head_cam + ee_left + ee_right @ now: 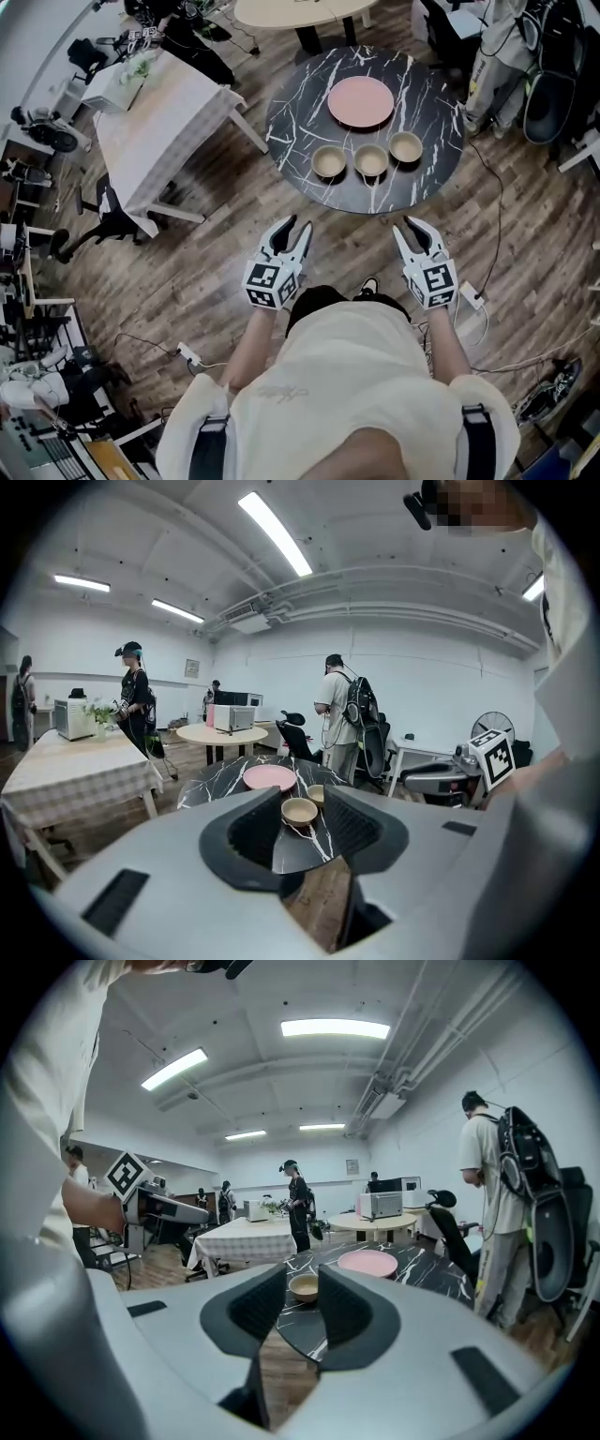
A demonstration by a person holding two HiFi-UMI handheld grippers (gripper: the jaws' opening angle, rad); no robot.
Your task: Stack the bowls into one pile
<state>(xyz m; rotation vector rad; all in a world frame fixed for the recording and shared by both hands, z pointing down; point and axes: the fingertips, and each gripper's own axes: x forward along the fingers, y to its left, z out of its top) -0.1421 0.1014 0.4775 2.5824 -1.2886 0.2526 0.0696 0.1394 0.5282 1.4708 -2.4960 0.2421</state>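
Three beige bowls stand in a row on the near part of a round black marble table (pixel 291 122): the left bowl (pixel 330 161), the middle bowl (pixel 371 159) and the right bowl (pixel 406 147). Behind them lies a pink plate (pixel 361 101). My left gripper (pixel 293 232) and right gripper (pixel 410 231) hover over the wooden floor, short of the table's near edge, both open and empty. The left gripper view frames a bowl (pixel 299 810) far off between the jaws of the left gripper (pixel 302 829). In the right gripper view a bowl (pixel 304 1287) sits beyond the right gripper (pixel 302 1305).
A white table with a checked cloth (pixel 159 122) stands to the left, and a beige round table (pixel 300 11) lies beyond. A power strip (pixel 472 296) and cables are on the floor at the right. People (pixel 339 714) stand past the marble table.
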